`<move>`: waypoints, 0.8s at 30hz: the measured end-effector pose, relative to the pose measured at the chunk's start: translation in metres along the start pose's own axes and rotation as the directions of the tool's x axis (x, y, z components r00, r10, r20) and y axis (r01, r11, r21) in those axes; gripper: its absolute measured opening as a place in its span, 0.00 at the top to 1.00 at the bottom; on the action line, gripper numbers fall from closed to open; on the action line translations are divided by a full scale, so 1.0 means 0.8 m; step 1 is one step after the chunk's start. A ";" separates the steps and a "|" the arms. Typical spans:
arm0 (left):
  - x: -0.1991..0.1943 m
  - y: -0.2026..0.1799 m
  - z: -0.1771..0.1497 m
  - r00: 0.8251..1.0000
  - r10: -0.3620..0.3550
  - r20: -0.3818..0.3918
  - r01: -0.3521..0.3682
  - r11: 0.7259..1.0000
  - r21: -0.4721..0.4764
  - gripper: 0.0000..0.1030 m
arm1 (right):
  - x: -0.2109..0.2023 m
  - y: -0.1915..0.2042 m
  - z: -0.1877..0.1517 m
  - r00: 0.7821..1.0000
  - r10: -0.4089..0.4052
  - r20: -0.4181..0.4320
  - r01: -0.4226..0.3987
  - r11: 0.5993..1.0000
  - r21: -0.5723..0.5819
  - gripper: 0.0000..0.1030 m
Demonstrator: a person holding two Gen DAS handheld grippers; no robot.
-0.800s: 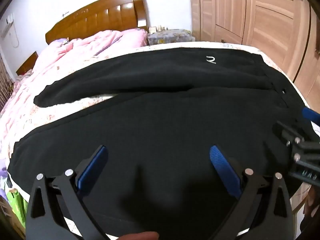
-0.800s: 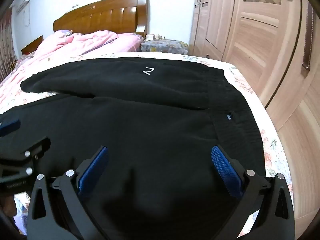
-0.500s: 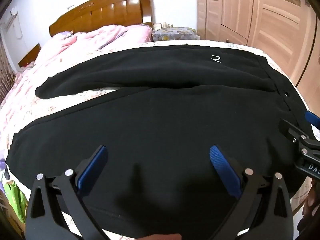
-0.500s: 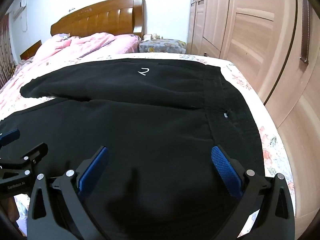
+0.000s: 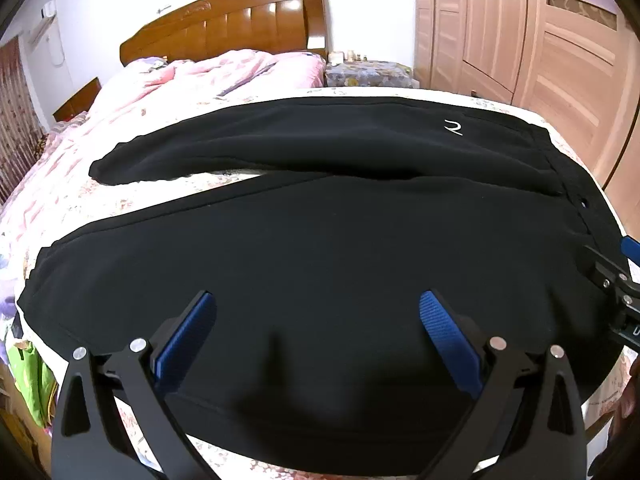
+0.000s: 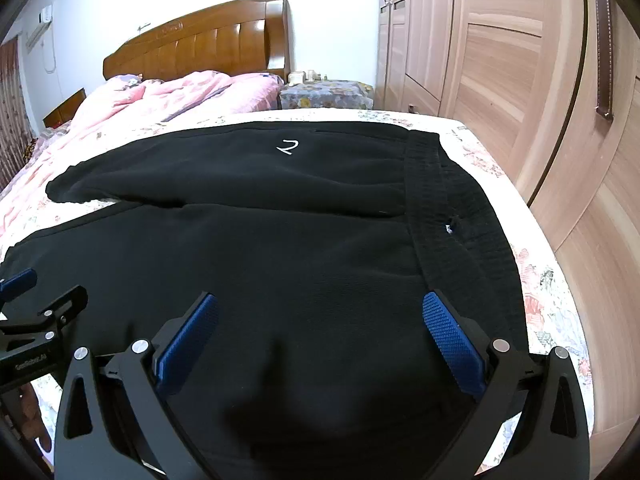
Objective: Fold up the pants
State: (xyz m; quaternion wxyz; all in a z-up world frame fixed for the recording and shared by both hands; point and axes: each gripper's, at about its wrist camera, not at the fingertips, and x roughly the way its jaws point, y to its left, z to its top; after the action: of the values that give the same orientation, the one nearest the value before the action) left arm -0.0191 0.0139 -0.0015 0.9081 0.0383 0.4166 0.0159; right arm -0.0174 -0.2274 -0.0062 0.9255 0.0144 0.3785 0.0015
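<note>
Black pants (image 5: 320, 280) lay flat on the bed (image 6: 500, 168), legs running leftward and waistband toward the right claw (image 6: 320, 332), with both it and the left claw (image 5: 318, 330) wide open, holding nothing.

Both wrist views low, close, facing headboard (image 5: 224, 20), sharing pants (image 6: 280, 260)

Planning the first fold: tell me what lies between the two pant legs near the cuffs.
In both wrist views, a wedge of floral bedsheet shows between the far leg and the near leg; nothing else lies there.
</note>
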 end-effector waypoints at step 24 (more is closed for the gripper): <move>0.016 0.000 -0.007 0.996 -0.029 -0.081 0.029 1.000 0.005 0.01 | 0.009 -0.001 -0.007 0.999 0.038 -0.038 -0.037 0.999 0.004 0.04</move>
State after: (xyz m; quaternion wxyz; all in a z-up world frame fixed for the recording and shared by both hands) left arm -0.0148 0.0150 -0.0145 0.8906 0.0344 0.4534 0.0031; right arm -0.0163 -0.2279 -0.0148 0.9180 0.0232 0.3955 0.0184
